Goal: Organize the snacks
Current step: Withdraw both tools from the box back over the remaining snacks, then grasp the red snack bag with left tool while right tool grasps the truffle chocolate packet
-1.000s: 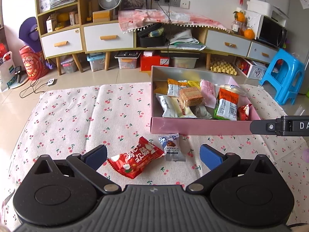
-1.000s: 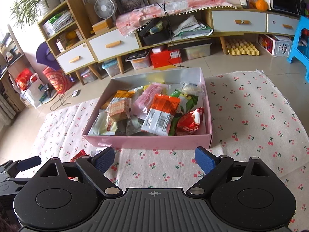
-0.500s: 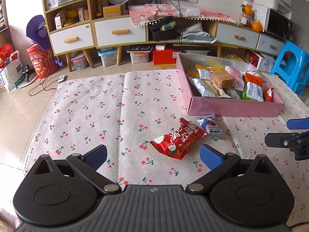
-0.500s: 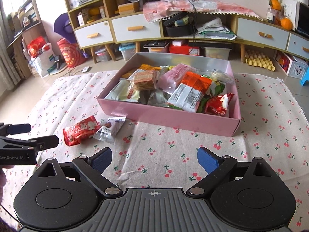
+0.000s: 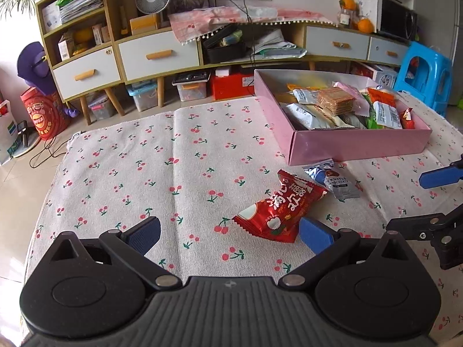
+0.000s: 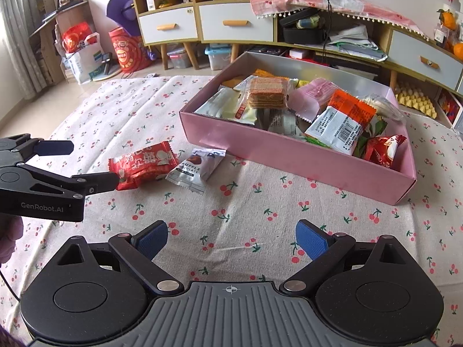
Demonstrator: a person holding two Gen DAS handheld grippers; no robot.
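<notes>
A red snack packet [image 5: 279, 208] and a silver truffle chocolate packet [image 5: 335, 180] lie on the cherry-print cloth, just in front of the pink box [image 5: 358, 144], which holds several snacks. My left gripper [image 5: 230, 234] is open and low over the cloth, and its right fingertip sits at the red packet's near corner. In the right wrist view my right gripper [image 6: 231, 238] is open over bare cloth. The red packet [image 6: 144, 164] and the chocolate packet [image 6: 196, 170] lie ahead to its left, and the pink box [image 6: 289, 156] ahead to its right. The left gripper [image 6: 94, 163] reaches in from the left, beside the red packet.
The right gripper [image 5: 405, 202] enters the left wrist view at the right edge. Behind the cloth stand a low cabinet [image 5: 159, 55] with drawers, storage boxes on the floor and a blue stool [image 5: 425, 78]. A hand [image 6: 8, 237] shows at the left edge.
Both grippers have drawn back from the pink box and sunk toward the cloth. The red packet, once centred between the left fingers, now lies by the right finger.
</notes>
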